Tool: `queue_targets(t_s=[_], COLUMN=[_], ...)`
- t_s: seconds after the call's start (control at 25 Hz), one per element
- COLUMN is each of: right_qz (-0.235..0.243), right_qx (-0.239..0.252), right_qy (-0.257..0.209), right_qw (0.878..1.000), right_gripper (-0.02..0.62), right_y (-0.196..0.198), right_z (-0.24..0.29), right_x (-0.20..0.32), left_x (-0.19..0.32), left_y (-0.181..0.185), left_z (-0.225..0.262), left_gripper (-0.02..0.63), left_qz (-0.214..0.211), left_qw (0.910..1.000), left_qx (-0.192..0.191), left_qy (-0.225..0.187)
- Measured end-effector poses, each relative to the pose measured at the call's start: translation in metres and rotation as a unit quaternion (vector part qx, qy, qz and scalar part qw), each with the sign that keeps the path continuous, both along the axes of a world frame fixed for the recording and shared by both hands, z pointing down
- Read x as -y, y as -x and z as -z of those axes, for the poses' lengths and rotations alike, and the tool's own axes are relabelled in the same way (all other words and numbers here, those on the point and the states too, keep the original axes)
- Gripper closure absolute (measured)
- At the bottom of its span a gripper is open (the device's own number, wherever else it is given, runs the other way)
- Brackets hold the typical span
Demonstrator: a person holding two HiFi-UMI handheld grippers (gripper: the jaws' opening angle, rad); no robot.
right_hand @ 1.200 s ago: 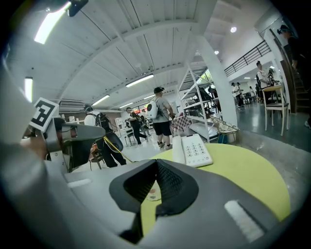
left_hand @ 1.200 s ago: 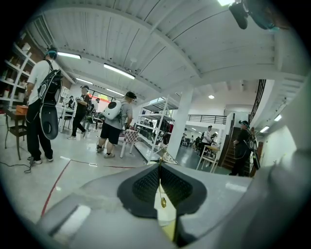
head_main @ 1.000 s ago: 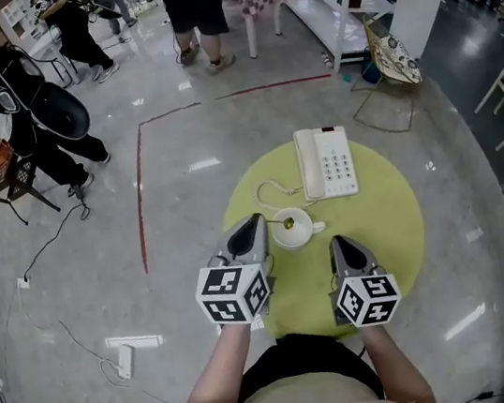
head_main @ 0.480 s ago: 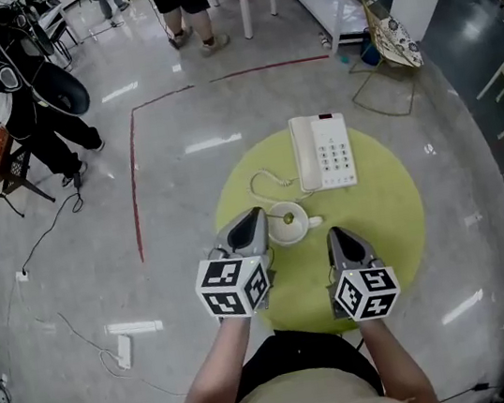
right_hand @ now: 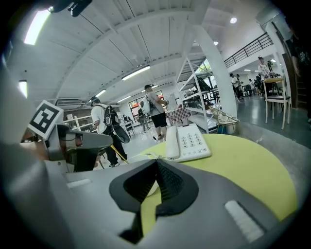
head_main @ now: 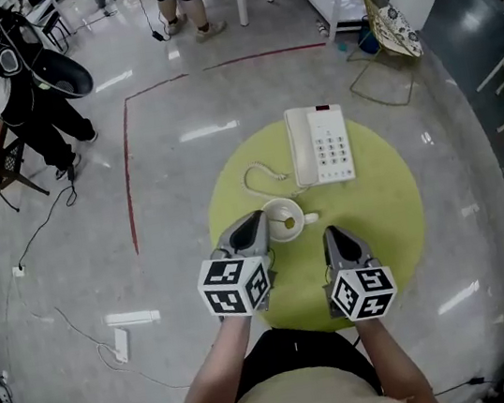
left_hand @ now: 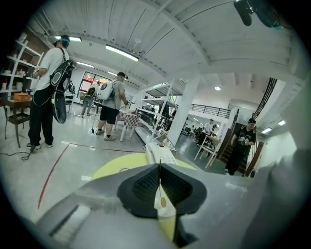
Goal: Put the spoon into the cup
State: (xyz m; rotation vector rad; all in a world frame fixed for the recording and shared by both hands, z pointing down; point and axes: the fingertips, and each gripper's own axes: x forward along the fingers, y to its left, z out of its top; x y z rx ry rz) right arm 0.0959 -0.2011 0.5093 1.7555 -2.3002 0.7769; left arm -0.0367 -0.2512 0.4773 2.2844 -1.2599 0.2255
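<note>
Fingers of the left gripper are clamped on a thin gold metal spoon. Its far end shows inside the white ceramic cup just beside them (cup upright on the round yellow-green table). Right gripper: fingers together, holding nothing, near the cup's handle.
</note>
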Motion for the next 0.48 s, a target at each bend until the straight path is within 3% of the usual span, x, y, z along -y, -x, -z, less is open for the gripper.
queue_targets(t_s=[0.48], right_qz=[-0.006], right_qx=[-0.002], right_qy=[0.013], right_qw=[1.0], right_gripper=[0.596], right_y=[-0.013], right_z=[-0.011], right_x=[0.0], left_x=[0.002], left_y=[-0.008], left_z=[-0.026], left_gripper=[0.6], left_qz=[0.003], left_qw=[0.9995], left_qx=[0.002], left_qy=[0.031])
